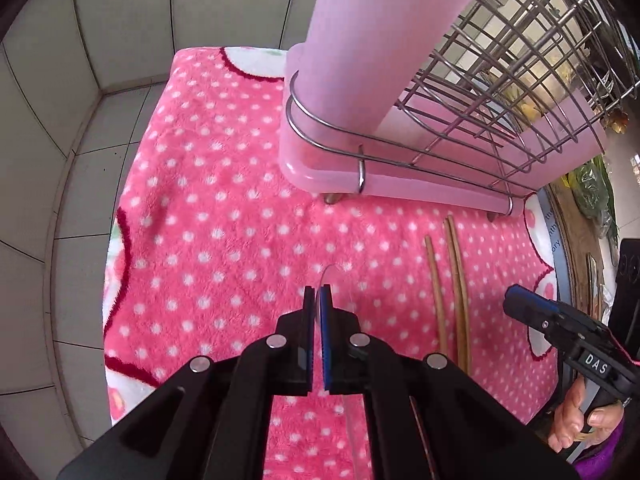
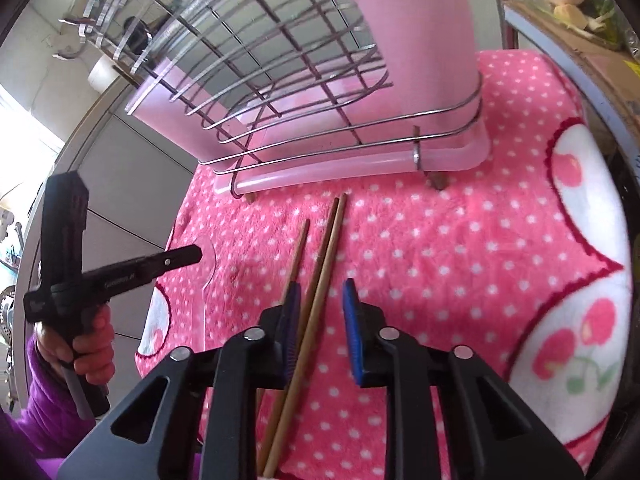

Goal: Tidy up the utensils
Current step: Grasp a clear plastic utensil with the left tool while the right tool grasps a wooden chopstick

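The pick-up step is in hand: the left gripper [image 1: 319, 294] is clenched on what looks like a clear plastic spoon [image 2: 206, 264], while the right gripper [image 2: 320, 300] straddles two chopsticks [image 2: 320, 276] unclamped, and must next squeeze them and lift toward the pink holder [image 2: 404, 40].

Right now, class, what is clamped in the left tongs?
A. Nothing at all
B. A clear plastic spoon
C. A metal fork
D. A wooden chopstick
B: the left tongs are shut on a clear plastic spoon, its see-through bowl poking out past the tips, while the wooden chopsticks lie on the pink dotted cloth.
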`<action>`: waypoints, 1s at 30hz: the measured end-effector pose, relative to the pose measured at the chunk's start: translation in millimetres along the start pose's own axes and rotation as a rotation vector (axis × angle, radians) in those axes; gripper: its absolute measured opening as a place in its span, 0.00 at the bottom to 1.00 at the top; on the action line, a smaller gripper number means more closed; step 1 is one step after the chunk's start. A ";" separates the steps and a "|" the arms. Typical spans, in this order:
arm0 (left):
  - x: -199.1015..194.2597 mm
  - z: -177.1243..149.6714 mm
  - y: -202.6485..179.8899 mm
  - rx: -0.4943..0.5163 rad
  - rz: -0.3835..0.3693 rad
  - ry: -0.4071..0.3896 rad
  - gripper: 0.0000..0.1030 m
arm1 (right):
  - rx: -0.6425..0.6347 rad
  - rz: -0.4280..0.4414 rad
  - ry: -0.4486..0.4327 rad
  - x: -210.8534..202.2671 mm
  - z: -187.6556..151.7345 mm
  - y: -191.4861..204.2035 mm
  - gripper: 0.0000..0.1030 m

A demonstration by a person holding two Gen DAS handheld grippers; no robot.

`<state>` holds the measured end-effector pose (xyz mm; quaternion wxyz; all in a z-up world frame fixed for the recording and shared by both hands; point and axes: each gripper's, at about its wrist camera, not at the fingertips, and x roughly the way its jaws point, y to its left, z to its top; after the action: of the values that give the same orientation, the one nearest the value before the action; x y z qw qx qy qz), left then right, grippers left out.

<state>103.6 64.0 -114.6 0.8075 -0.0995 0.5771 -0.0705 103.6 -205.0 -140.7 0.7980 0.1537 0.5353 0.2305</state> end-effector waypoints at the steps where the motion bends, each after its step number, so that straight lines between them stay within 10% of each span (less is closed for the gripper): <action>1: 0.1 -1.4 2.5 0.003 0.005 0.000 0.02 | 0.005 -0.013 0.015 6.4 4.0 1.9 0.17; 19: 20.4 -5.4 9.2 -0.023 -0.031 0.039 0.06 | 0.034 -0.194 0.097 57.5 33.7 17.0 0.16; 30: 22.5 -3.4 11.5 -0.058 -0.058 0.058 0.08 | 0.120 -0.176 0.062 19.2 27.1 -29.5 0.06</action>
<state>107.6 69.8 -139.0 0.7847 -0.1374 0.5992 -0.0798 140.8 -219.7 -159.9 0.7876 0.1465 0.5839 0.1317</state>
